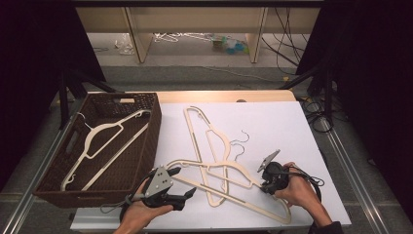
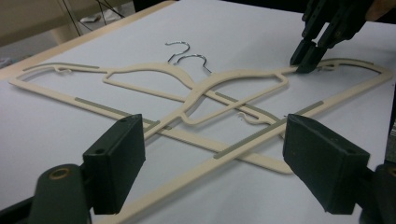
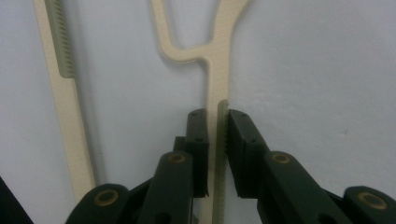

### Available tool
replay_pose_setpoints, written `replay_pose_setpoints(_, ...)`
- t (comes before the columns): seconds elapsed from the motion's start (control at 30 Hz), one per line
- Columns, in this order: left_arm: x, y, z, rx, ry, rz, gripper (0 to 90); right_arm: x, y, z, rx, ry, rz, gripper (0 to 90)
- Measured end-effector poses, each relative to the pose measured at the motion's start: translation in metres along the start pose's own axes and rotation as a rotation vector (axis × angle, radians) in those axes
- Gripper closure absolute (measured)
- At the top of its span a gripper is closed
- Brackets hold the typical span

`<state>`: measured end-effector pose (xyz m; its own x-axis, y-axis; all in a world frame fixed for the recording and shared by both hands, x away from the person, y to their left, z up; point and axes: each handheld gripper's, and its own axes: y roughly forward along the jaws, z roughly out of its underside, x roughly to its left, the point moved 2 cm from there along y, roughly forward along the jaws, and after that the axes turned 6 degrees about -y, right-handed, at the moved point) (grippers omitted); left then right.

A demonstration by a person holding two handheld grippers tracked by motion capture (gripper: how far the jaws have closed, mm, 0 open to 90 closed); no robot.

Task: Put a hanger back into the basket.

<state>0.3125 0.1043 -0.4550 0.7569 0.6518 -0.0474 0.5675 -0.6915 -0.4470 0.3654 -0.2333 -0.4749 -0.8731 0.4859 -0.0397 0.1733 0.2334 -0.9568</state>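
Note:
Three cream plastic hangers (image 1: 214, 168) lie crossed over each other on the white table cover (image 1: 272, 126). My right gripper (image 1: 266, 188) is shut on the shoulder arm of the nearest hanger. In the right gripper view its jaws (image 3: 217, 126) squeeze the hanger's bar (image 3: 217, 74) along the ribbed grey-green strip. My left gripper (image 1: 182, 182) hovers open at the pile's near left end, holding nothing. In the left gripper view its jaws (image 2: 215, 140) stand wide apart in front of the crossed hangers (image 2: 196, 93), and the right gripper (image 2: 306, 58) pinches the hanger farther off.
A dark wicker basket (image 1: 152, 141) sits at the table's left with one cream hanger (image 1: 104, 141) inside. Two metal hooks (image 1: 242, 139) point right from the pile. Bare white cover extends to the right and far side. Table legs and cables stand beyond the far edge.

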Motion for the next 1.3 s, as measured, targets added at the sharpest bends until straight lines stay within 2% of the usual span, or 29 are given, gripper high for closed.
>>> replay_pose_setpoints(0.07, 0.002, 0.009, -0.003, 0.025, 0.005, 0.01, 22.7, 0.0, -0.002, -0.001, -0.004, -0.014, 0.009, 79.4)
replay_pose_setpoints(0.1, 0.004, 0.022, -0.006, 0.048, 0.012, 0.008, 24.8, 0.002, -0.007, -0.003, -0.004, -0.033, 0.024, 79.4)
replay_pose_setpoints(0.13, 0.004, 0.022, -0.006, 0.048, 0.012, 0.008, 24.9, 0.003, -0.01, -0.005, -0.014, -0.042, 0.031, 79.4)
replay_pose_setpoints(0.17, 0.007, 0.035, -0.012, 0.093, 0.0, 0.023, 25.3, 0.004, -0.013, -0.005, -0.023, -0.052, 0.033, 79.4)
replay_pose_setpoints(0.2, 0.007, 0.035, -0.012, 0.093, 0.0, 0.023, 26.1, 0.004, -0.013, -0.005, -0.023, -0.052, 0.033, 79.4)
replay_pose_setpoints(0.23, 0.008, 0.043, -0.015, 0.091, 0.011, 0.012, 26.1, 0.005, -0.016, -0.006, -0.026, -0.062, 0.034, 79.4)
replay_pose_setpoints(0.27, 0.011, 0.047, -0.017, 0.108, 0.035, 0.005, 27.0, 0.007, -0.019, -0.007, -0.029, -0.072, 0.04, 79.4)
replay_pose_setpoints(0.37, 0.015, 0.066, -0.022, 0.15, 0.048, 0.004, 30.1, 0.01, -0.024, -0.009, -0.036, -0.099, 0.047, 79.4)
replay_pose_setpoints(0.4, 0.016, 0.072, -0.023, 0.157, 0.064, -0.007, 30.1, 0.011, -0.025, -0.009, -0.036, -0.102, 0.044, 79.4)
replay_pose_setpoints(0.5, 0.017, 0.085, -0.025, 0.172, 0.073, 0.016, 31.5, 0.015, -0.03, -0.009, -0.049, -0.119, 0.038, 79.4)
replay_pose_setpoints(0.57, 0.017, 0.093, -0.025, 0.198, 0.072, 0.028, 32.6, 0.017, -0.032, -0.009, -0.053, -0.131, 0.037, 79.4)
replay_pose_setpoints(0.6, 0.015, 0.101, -0.024, 0.227, 0.081, 0.045, 34.0, 0.018, -0.034, -0.011, -0.063, -0.14, 0.049, 79.4)
replay_pose_setpoints(0.73, 0.014, 0.112, -0.022, 0.257, 0.104, 0.042, 35.5, 0.022, -0.036, -0.013, -0.063, -0.148, 0.044, 79.4)
replay_pose_setpoints(0.77, 0.013, 0.114, -0.021, 0.263, 0.12, 0.039, 38.0, 0.022, -0.037, -0.014, -0.074, -0.154, 0.042, 79.4)
replay_pose_setpoints(0.9, 0.011, 0.117, -0.02, 0.269, 0.128, 0.046, 44.1, 0.024, -0.038, -0.014, -0.072, -0.161, 0.04, 79.4)
replay_pose_setpoints(0.97, 0.01, 0.118, -0.02, 0.269, 0.135, 0.066, 48.7, 0.025, -0.039, -0.015, -0.077, -0.166, 0.039, 79.4)
replay_pose_setpoints(1.0, 0.011, 0.119, -0.02, 0.279, 0.15, 0.062, 50.6, 0.027, -0.039, -0.016, -0.076, -0.173, 0.032, 79.4)
replay_pose_setpoints(1.07, 0.01, 0.121, -0.019, 0.279, 0.146, 0.068, 50.7, 0.027, -0.039, -0.016, -0.078, -0.175, 0.038, 79.4)
replay_pose_setpoints(1.17, 0.01, 0.121, -0.019, 0.282, 0.154, 0.089, 55.9, 0.029, -0.039, -0.018, -0.079, -0.178, 0.034, 79.3)
replay_pose_setpoints(1.2, 0.01, 0.121, -0.019, 0.287, 0.162, 0.108, 61.2, 0.03, -0.038, -0.018, -0.085, -0.185, 0.028, 79.3)
replay_pose_setpoints(1.3, 0.009, 0.119, -0.019, 0.289, 0.165, 0.12, 68.0, 0.029, -0.039, -0.018, -0.088, -0.194, 0.028, 79.3)
